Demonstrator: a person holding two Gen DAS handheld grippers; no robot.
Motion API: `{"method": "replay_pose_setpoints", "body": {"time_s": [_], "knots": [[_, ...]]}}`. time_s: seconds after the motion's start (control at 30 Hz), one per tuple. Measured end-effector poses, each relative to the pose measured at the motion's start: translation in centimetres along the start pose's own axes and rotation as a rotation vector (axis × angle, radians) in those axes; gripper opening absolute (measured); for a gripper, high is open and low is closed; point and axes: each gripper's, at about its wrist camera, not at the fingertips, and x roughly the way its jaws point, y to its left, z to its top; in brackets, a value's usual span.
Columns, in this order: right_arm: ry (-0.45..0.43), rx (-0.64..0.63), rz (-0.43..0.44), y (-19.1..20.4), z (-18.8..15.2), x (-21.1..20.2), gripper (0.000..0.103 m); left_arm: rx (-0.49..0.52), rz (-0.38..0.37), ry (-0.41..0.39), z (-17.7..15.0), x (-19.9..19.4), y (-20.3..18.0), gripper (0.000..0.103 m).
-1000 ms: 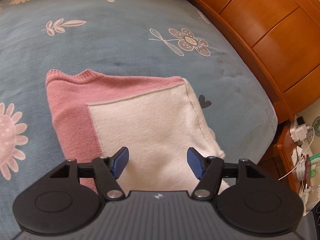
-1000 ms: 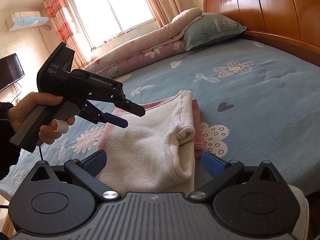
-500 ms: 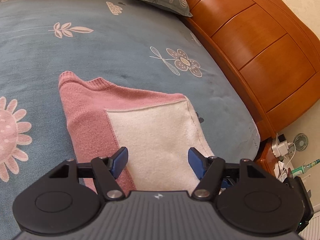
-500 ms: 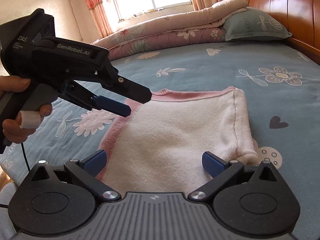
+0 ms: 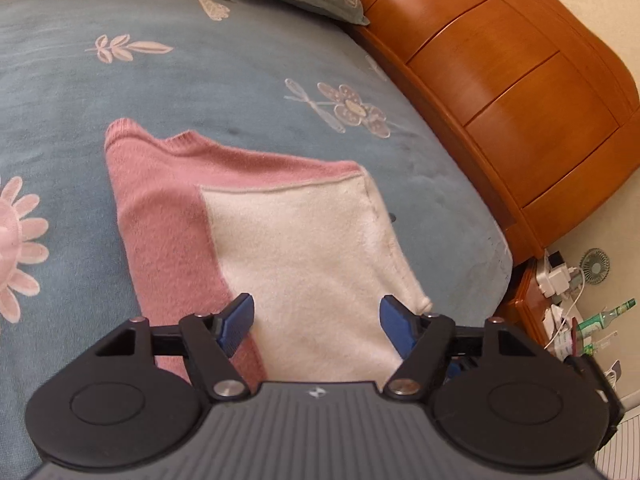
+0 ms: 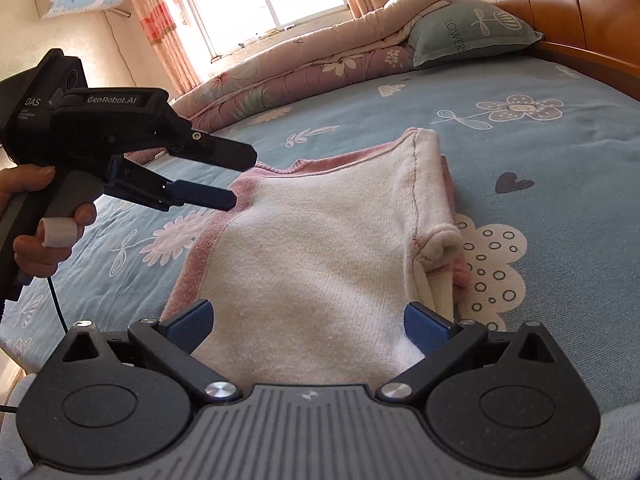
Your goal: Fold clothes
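Observation:
A folded pink and cream knitted sweater (image 5: 280,240) lies flat on the blue flowered bedspread (image 5: 120,92). The same sweater (image 6: 320,260) fills the middle of the right wrist view, with a rolled cuff at its right edge. My left gripper (image 5: 316,320) hovers open over the near edge of the sweater, nothing between its blue pads. My right gripper (image 6: 310,326) is open too, above the cream panel's near edge. In the right wrist view the left gripper (image 6: 236,176) is held by a hand (image 6: 44,236) above the sweater's pink left side.
A wooden headboard (image 5: 500,80) runs along the right of the bed. A blue pillow (image 6: 468,36) and rolled quilts (image 6: 300,76) lie at the far end. A bedside stand (image 5: 560,300) with chargers, a small fan and a green bottle stands past the bed's corner.
Both grippers stayed open. The left gripper drew back and tilted up, showing more headboard and pillow. The right gripper swung round so that the sweater sits centred in its view.

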Motion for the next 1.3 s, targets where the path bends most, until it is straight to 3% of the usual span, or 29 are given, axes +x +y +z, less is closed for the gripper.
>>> {"method": "replay_pose_setpoints", "body": {"time_s": [0.07,0.17,0.33,0.53,0.67,1.0,1.23,1.3], "knots": [[-0.001,-0.014,-0.005,0.2,0.0,0.1,0.103,0.027,0.010,-0.018,-0.7,0.5,0.1,0.070],[-0.011,-0.008,-0.003,0.1,-0.1,0.0,0.103,-0.016,0.018,0.004,0.5,-0.3,-0.5,0.068],[-0.026,0.030,0.014,-0.4,-0.1,-0.2,0.103,0.048,0.056,-0.001,-0.5,-0.8,-1.2,0.070],[-0.025,0.003,0.004,-0.1,-0.1,0.0,0.103,-0.028,0.033,-0.087,1.3,-2.0,0.6,0.064],[-0.029,0.023,0.011,-0.4,-0.1,0.1,0.103,-0.085,0.030,-0.143,3.5,-2.5,2.1,0.066],[-0.032,0.041,0.026,-0.5,-0.1,0.2,0.103,-0.040,0.158,-0.102,5.7,1.4,1.9,0.066],[-0.040,0.037,0.030,-0.4,-0.2,0.0,0.103,-0.067,-0.006,-0.062,0.5,-1.6,-0.6,0.073],[-0.038,0.024,0.021,-0.2,-0.3,-0.2,0.103,-0.110,0.014,-0.016,-1.3,-0.6,0.1,0.074]]}}
